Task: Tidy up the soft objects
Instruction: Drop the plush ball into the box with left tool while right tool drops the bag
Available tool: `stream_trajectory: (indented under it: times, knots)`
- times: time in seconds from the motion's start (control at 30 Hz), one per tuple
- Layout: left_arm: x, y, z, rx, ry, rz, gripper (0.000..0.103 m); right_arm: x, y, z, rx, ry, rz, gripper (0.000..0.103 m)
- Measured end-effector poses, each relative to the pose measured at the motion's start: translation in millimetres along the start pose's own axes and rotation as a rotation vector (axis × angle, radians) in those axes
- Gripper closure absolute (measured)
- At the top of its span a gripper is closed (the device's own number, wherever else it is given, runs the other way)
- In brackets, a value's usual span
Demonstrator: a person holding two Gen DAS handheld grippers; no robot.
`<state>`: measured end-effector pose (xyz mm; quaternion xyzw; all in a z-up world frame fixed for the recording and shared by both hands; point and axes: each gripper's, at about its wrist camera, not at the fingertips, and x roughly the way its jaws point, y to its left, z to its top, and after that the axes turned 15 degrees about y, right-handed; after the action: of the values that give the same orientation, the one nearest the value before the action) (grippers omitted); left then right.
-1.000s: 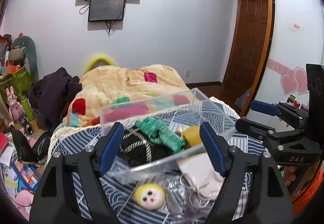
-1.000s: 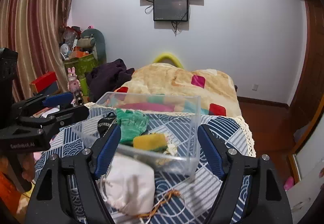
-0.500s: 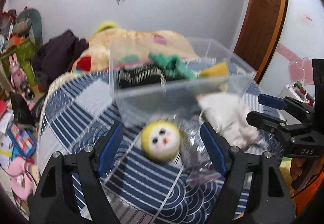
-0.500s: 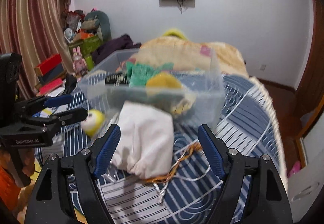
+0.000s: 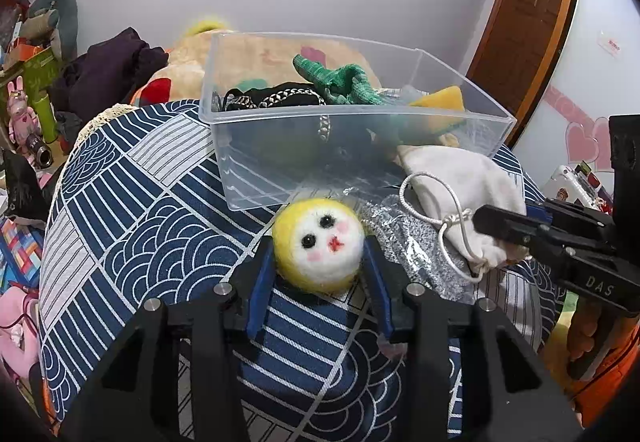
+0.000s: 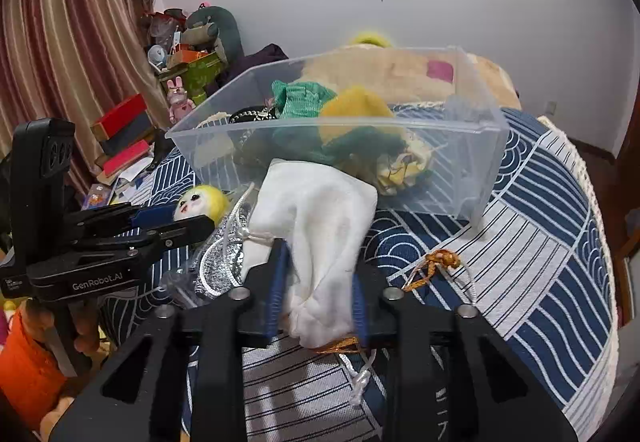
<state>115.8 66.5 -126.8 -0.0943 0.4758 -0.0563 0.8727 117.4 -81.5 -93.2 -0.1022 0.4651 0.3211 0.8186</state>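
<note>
A clear plastic bin stands on the blue patterned tablecloth and holds a green knit, a black-and-white item and a yellow piece. My left gripper is shut on the yellow felt ball with a white face, in front of the bin. My right gripper is shut on the lower end of the white drawstring pouch, which leans toward the bin. The right gripper also shows at the right of the left wrist view.
A silver crinkly bag lies between ball and pouch. An orange cord lies on the cloth right of the pouch. A quilt-covered heap sits behind the bin; clutter and toys stand at the left.
Both grippers have come down and forward from above the bin. The left has shut on the yellow ball, the right on the white pouch.
</note>
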Motion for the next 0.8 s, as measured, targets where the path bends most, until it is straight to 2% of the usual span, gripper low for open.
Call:
stream_trajectory:
  times: [0.07,0.17,0.23,0.43,0.6,0.67,0.8]
  knots:
    - [-4,-2,-1,0.006,-0.012,0.006,0.06,-6,-1,-2,-0.008,-0.021,0.002,0.089]
    - [-13,-5,-4,0.018,-0.031,0.017,0.06,-16,-3,-8,-0.002,-0.051,-0.007,0.09]
    - [-20,-7,-7,0.021,-0.043,0.016,0.06,-21,-6,-10,0.02,-0.064,0.02,0.09]
    - [-47,-11,-9,0.028,-0.101,0.023,0.06,-48,-7,-9,0.034,-0.135,-0.005,0.09]
    - [-67,-15,-1,0.036,-0.154,0.023,0.06,-69,-9,-3,0.033,-0.199,-0.028,0.09]
    - [-74,-14,6,0.041,-0.175,0.023,0.06,-77,-9,0,0.019,-0.242,-0.067,0.09]
    - [-82,-14,22,0.046,-0.21,0.026,0.06,-88,-11,10,0.019,-0.285,-0.065,0.09]
